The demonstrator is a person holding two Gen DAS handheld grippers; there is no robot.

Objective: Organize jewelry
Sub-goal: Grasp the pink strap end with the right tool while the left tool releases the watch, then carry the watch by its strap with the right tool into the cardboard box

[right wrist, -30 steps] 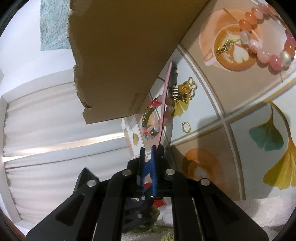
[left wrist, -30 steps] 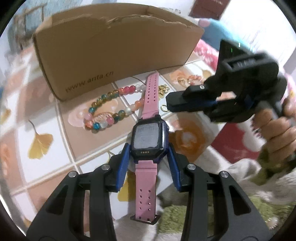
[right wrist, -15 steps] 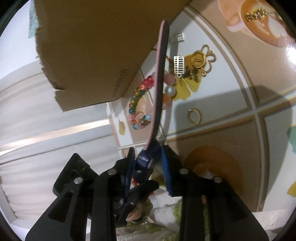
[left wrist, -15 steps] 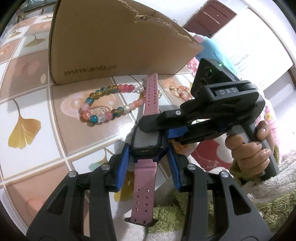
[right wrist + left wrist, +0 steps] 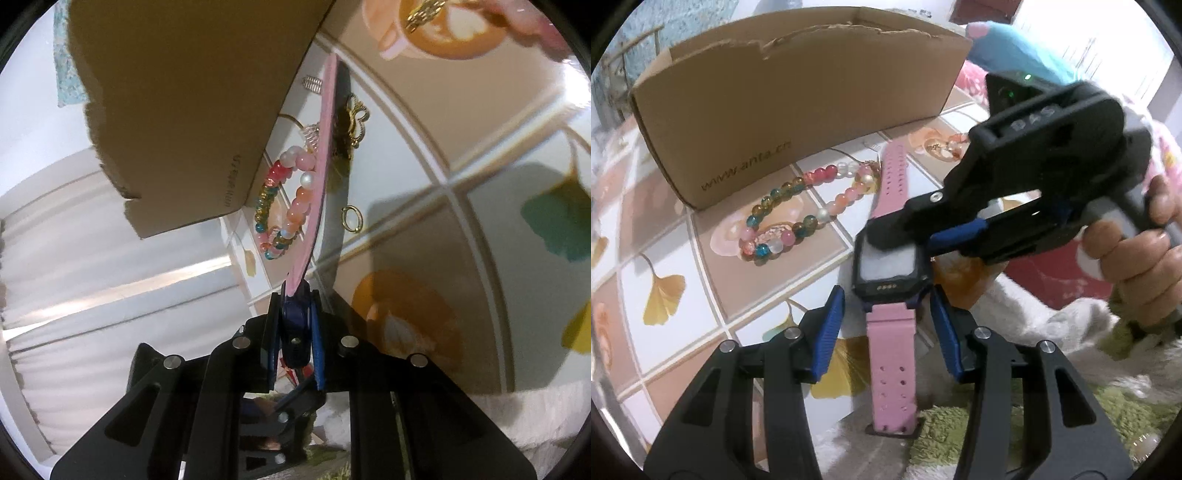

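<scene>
A pink-strapped smartwatch (image 5: 892,266) with a dark square body hangs above the tiled tabletop. My right gripper (image 5: 905,236) comes in from the right and is shut flat on the watch body; in its own view (image 5: 295,325) the watch (image 5: 325,158) stands edge-on between the blue pads (image 5: 317,354). My left gripper (image 5: 888,325) is open, its blue pads (image 5: 827,332) standing apart on either side of the lower strap, not touching it. A multicoloured bead bracelet (image 5: 798,221) lies on the tiles in front of the cardboard box (image 5: 798,99).
The open cardboard box (image 5: 192,103) stands at the back. A gold ring (image 5: 351,218), a gold charm (image 5: 356,118) and a second pink bead bracelet (image 5: 945,144) lie on the patterned tabletop (image 5: 665,258). A towel (image 5: 1052,369) lies at the near right edge.
My left gripper opened and let go of the watch. My right gripper closed on the watch body and now holds it.
</scene>
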